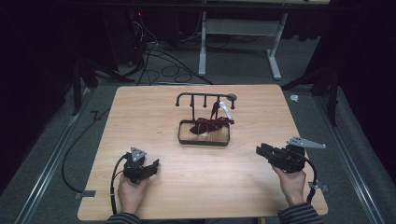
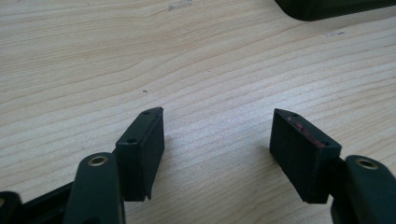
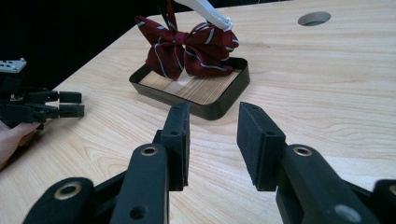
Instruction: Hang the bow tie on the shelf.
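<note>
A dark red striped bow tie (image 1: 211,123) (image 3: 189,44) hangs from a black stand (image 1: 205,98) by a white strap (image 1: 226,109), its lower part resting over a black tray (image 1: 203,140) (image 3: 212,109). My left gripper (image 1: 155,164) (image 2: 217,135) lies low over the bare table near the front left, open, with nothing between its jaws. My right gripper (image 1: 259,150) (image 3: 212,140) is at the front right, pointing toward the tray, open and holding nothing. In the right gripper view the left gripper (image 3: 70,105) shows at the far left.
The wooden table (image 1: 201,186) has a round hole (image 3: 314,18) near its far corner. A white frame (image 1: 240,32) and cables (image 1: 163,65) lie on the floor beyond the table. A small white object (image 1: 294,98) sits off the right edge.
</note>
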### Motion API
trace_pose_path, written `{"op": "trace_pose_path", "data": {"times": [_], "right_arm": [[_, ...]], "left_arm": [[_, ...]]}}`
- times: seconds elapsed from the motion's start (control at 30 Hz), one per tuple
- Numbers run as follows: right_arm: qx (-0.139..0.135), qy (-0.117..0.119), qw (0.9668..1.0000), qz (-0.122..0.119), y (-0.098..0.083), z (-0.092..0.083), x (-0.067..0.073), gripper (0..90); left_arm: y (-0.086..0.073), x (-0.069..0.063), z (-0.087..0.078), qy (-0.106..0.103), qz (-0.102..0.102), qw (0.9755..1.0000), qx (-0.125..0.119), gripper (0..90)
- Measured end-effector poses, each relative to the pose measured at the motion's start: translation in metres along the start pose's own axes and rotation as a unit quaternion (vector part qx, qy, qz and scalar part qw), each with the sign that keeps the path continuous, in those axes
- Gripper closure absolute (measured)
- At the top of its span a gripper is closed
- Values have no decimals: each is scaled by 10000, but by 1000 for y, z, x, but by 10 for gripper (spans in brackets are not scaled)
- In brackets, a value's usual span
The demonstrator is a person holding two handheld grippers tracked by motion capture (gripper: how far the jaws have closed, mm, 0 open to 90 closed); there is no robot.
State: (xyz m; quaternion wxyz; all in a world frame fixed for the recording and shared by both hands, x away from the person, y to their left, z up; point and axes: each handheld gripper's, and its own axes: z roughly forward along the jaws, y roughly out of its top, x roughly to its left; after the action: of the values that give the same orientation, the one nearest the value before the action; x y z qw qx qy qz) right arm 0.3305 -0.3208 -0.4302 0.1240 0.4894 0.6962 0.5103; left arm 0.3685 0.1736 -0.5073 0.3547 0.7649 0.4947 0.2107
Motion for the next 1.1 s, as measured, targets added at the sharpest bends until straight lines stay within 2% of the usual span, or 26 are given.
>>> {"op": "trace_pose_path", "data": {"times": [0.37,1.1], "right_arm": [[96,18,9999,33,-6,8,-2,656],[280,-89,9995,106,-16,24,-8,656]], "left_arm": [[0,0,0,2,4,10000,2,358],[0,0,0,9,6,10000,1,357]]}}
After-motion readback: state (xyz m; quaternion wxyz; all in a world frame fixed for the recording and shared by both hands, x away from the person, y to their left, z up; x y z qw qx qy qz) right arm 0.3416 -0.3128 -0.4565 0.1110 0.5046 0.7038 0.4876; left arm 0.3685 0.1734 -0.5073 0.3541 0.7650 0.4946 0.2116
